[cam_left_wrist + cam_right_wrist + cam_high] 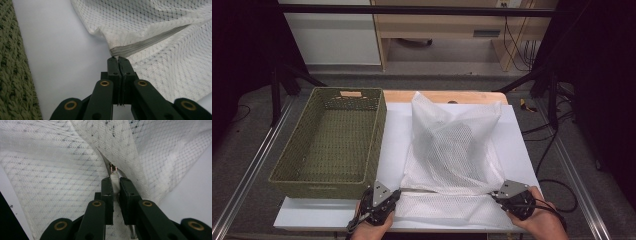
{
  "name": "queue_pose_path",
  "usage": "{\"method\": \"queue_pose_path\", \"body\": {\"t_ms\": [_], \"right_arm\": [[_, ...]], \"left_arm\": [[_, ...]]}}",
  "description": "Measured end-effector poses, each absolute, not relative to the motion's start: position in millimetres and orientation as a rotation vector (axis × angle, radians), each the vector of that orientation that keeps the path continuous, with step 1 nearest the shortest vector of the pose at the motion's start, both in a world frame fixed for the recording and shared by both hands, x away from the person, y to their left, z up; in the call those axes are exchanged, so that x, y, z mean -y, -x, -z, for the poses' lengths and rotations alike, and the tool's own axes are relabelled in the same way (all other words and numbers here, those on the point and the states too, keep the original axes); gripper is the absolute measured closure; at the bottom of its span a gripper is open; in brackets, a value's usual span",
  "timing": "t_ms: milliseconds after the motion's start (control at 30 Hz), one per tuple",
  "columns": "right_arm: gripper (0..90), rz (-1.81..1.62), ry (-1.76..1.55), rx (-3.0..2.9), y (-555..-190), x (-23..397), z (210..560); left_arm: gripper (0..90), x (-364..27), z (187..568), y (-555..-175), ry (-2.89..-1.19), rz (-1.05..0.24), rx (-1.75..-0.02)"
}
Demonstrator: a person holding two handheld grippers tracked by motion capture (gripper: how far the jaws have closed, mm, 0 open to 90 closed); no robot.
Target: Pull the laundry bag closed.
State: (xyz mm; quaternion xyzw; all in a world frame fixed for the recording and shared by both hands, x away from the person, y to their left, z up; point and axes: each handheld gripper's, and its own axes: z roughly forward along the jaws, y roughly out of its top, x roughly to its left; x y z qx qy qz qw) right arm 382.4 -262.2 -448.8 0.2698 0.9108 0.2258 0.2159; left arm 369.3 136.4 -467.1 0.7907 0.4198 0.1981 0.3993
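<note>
The white mesh bag [452,150] lay centre-right in the high view, beside the green basket [332,140]. At lower left the left gripper [117,59] was pressed shut on its zipper end; the right gripper [115,181] pinched the zipper pull [114,178].

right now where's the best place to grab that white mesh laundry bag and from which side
Take the white mesh laundry bag at the two ends of its near zipper edge, coming in low from the person's side of the table. That hem is the stiffest, thickest part and lies flat facing that side; the loose mesh behind bunches up. The left gripper and right gripper already pinch it there.
</note>
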Motion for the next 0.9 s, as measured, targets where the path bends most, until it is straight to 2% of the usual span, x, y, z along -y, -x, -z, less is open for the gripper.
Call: {"method": "queue_pose_path", "body": {"t_ms": [900], "right_arm": [[82.2,-0.623,-0.788,-2.502,-373.3,279.4,445.1]], "left_arm": [[89.0,-137.5,463.5,-368.6,-1.994,-0.507,-1.062]]}}
